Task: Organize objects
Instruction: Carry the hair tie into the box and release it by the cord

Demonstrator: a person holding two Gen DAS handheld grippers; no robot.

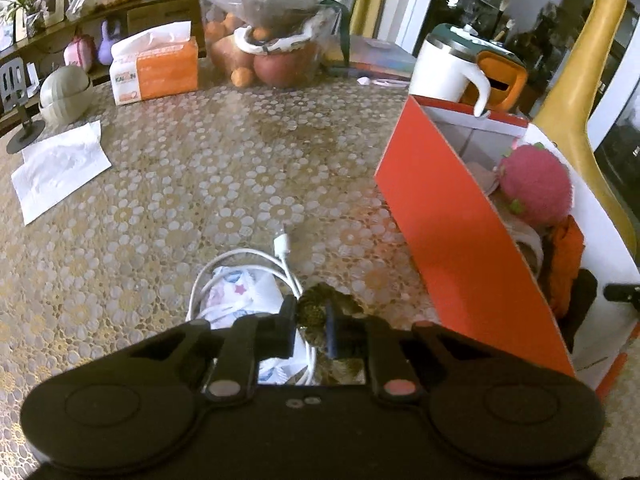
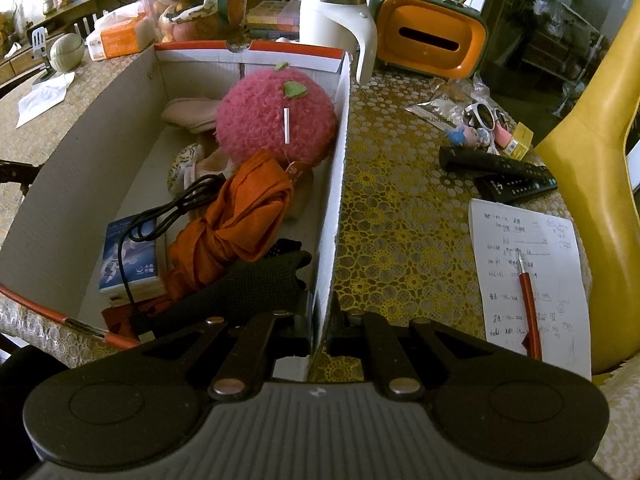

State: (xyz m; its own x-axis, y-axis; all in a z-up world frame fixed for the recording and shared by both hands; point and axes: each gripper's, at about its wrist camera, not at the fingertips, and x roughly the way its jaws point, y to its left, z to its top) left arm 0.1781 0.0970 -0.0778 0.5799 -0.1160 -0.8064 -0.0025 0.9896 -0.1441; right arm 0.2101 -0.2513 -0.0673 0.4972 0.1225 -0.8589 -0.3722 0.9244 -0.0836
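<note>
In the left wrist view my left gripper (image 1: 311, 320) is shut on a small dark olive scrunchie (image 1: 320, 304) just above the table. A white cable (image 1: 280, 256) and a patterned white packet (image 1: 240, 292) lie under it. The red-and-white cardboard box (image 1: 460, 216) stands to the right, with a pink plush (image 1: 534, 186) inside. In the right wrist view my right gripper (image 2: 320, 330) is shut on the box's right wall (image 2: 334, 216). Inside are the pink plush (image 2: 276, 120), an orange cloth (image 2: 244, 208), a black glove (image 2: 256, 284), a black cable (image 2: 168, 212) and a blue packet (image 2: 128, 256).
On the table's far side stand a tissue pack (image 1: 156, 66), a bag of fruit (image 1: 264, 40), a white kettle (image 1: 452, 66) and a loose tissue (image 1: 60, 168). Right of the box lie two remotes (image 2: 504, 172), a note sheet (image 2: 528, 284) with a red pen (image 2: 530, 312), sunglasses (image 2: 486, 114) and a yellow chair (image 2: 592, 160).
</note>
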